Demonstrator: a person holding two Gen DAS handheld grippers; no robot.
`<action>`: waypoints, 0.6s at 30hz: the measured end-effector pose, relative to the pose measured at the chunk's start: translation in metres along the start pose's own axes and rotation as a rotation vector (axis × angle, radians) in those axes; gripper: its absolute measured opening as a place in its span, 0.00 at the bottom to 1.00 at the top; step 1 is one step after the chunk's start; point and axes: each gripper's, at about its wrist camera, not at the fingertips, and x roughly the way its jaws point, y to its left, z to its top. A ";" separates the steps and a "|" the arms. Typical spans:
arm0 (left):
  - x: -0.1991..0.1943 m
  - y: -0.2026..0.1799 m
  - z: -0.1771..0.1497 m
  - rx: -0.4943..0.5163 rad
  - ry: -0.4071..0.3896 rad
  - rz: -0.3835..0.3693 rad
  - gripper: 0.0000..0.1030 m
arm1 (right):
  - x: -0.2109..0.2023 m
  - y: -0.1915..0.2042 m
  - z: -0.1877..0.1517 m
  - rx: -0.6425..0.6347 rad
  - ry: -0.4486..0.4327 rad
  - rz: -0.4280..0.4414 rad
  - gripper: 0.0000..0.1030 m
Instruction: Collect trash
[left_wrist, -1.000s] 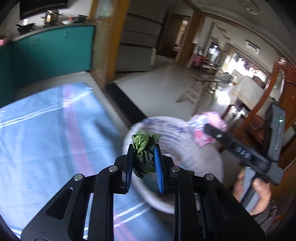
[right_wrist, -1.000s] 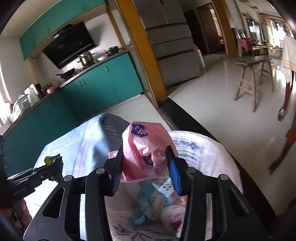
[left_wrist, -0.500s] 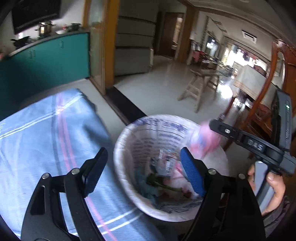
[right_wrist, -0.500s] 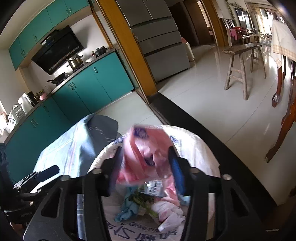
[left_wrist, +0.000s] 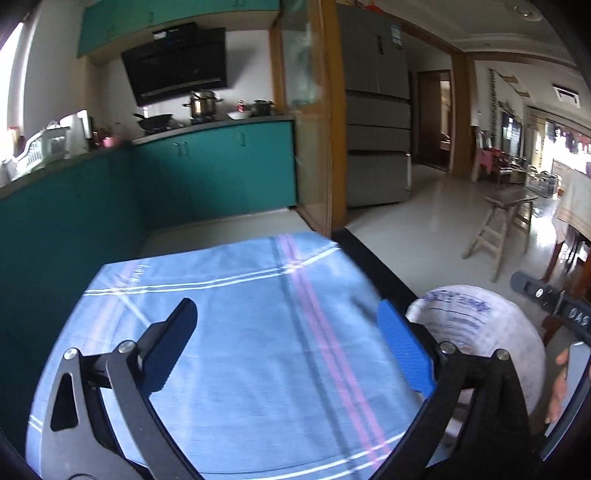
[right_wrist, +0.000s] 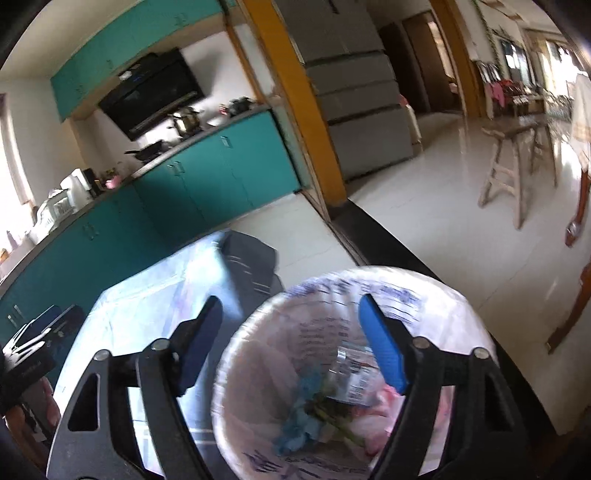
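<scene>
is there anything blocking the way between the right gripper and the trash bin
Nothing visible does. The right gripper, its jaws opening with nothing between them, hangs just above the lined trash bin, whose mouth is open and uncovered.

cloth (left_wrist: 236, 332): woven fabric, matt, blue with pink and white stripes
bin liner (right_wrist: 436, 295): thin white plastic, printed, crinkled
floor (right_wrist: 461, 236): pale tiles, glossy
stool (right_wrist: 517, 155): bare wood, worn
cabinets (left_wrist: 229, 166): smooth teal fronts
fridge (left_wrist: 376, 110): grey metal, satin

Both wrist views sharing bin (left_wrist: 480, 332)
</scene>
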 end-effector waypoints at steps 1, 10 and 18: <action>-0.003 0.007 0.000 -0.002 -0.004 0.015 0.97 | -0.001 0.009 0.000 -0.009 -0.021 0.002 0.84; -0.053 0.081 -0.019 -0.044 -0.062 0.172 0.97 | -0.013 0.118 -0.034 -0.231 -0.094 0.086 0.97; -0.121 0.109 -0.037 -0.114 -0.017 0.144 0.97 | -0.082 0.165 -0.066 -0.303 -0.148 0.041 0.97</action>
